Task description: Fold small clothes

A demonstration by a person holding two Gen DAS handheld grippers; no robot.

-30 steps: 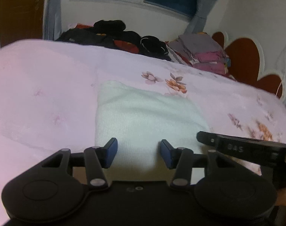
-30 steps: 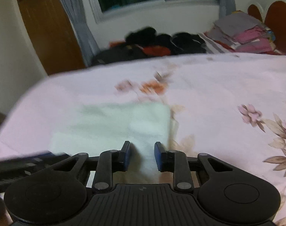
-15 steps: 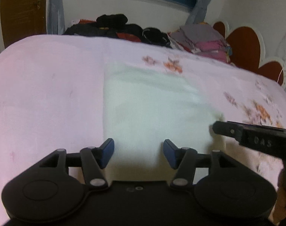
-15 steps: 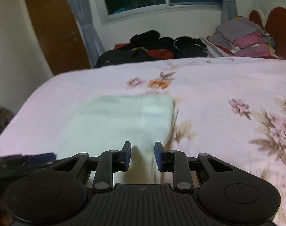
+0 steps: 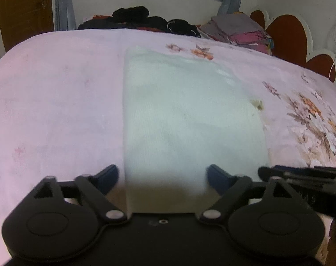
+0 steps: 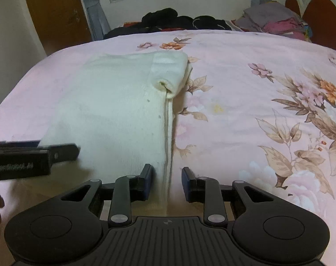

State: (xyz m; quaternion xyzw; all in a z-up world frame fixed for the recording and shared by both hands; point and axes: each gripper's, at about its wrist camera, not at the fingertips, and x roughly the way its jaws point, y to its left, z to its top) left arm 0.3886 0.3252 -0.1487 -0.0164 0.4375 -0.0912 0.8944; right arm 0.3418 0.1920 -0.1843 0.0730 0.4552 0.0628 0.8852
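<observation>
A cream knit garment [image 5: 185,119] lies flat on the pink floral bedspread [image 5: 57,102], folded into a long strip with a sleeve tucked at its far right corner [image 6: 170,75]. My left gripper [image 5: 162,176] is open wide at the garment's near edge, jaws spanning most of its width. My right gripper [image 6: 167,182] is open, its jaws either side of the garment's near right edge [image 6: 165,155]. Neither holds cloth. Each gripper shows from the side in the other's view: the right one [image 5: 300,175], the left one [image 6: 33,157].
A heap of dark clothes [image 6: 174,21] and a stack of folded clothes [image 6: 276,20] lie at the far side of the bed. A red heart-shaped headboard [image 5: 287,40] stands at the right; a wooden door [image 6: 55,11] and a window are behind.
Both grippers have pulled back toward the garment's near edge. Both have opened wider, the left jaws the most. The garment lies where it was.
</observation>
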